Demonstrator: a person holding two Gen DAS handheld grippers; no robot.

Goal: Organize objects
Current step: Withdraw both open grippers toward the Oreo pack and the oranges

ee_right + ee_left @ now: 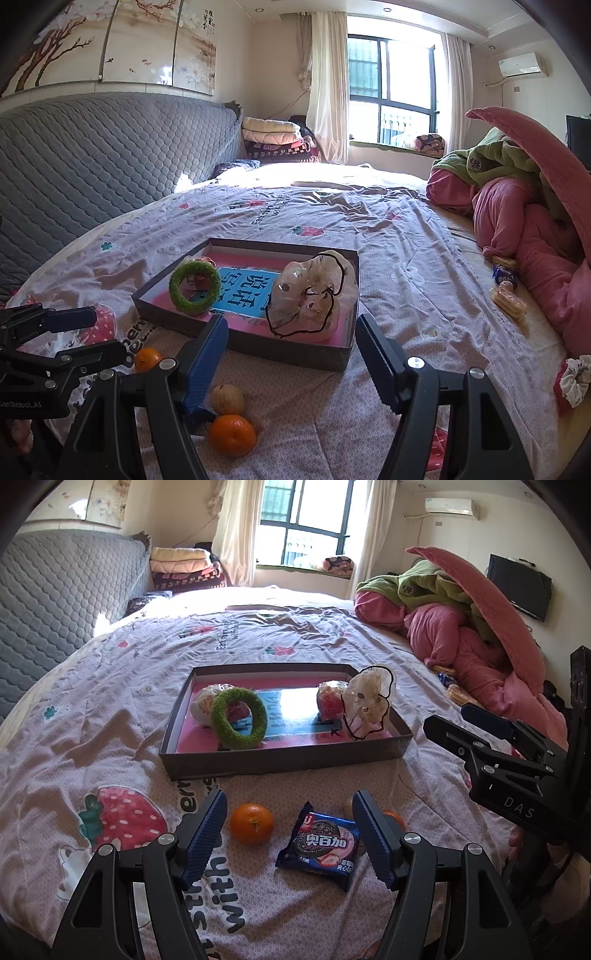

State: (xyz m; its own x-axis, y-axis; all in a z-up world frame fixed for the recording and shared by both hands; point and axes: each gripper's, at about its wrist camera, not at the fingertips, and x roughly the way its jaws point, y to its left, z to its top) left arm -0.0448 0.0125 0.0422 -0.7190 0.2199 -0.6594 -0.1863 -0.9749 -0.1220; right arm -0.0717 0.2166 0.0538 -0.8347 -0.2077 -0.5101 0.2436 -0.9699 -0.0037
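Here, the loose items lie on the bedspread (332, 635) close to both grippers. In the left wrist view, a tangerine (252, 823) and a blue sandwich-biscuit packet (320, 845) lie between the fingers of the left gripper (290, 834), below them; neither finger touches either item. The jaws stand released, with nothing held. A second tangerine (394, 818) and a walnut (350, 806) sit just behind the right-hand finger, mostly hidden by it.

In the right wrist view, the right gripper (291, 360) also stands released and empty. The walnut (228, 398) and a tangerine (232, 435) lie just inside its left-hand finger, near one another; whether they touch cannot be told. The other tangerine (147, 359) lies outside that finger, toward the left gripper (74, 339).

Beyond both sets of jaws lies a shallow grey cardboard tray (288, 757) with a pink and blue floor. It holds a green fuzzy ring (239, 718) standing on edge at its left, leaning against a wrapped snack (203, 703). At its right sits a sheer cream hair scrunchie with a black edge (367, 703), beside a second wrapped snack (330, 699).

Far right of the jaws, a pile of pink and green bedding (524, 206) rests on the bed, with small packets (508, 288) beside it and a floral scrunchie (574, 378) near the bed edge.
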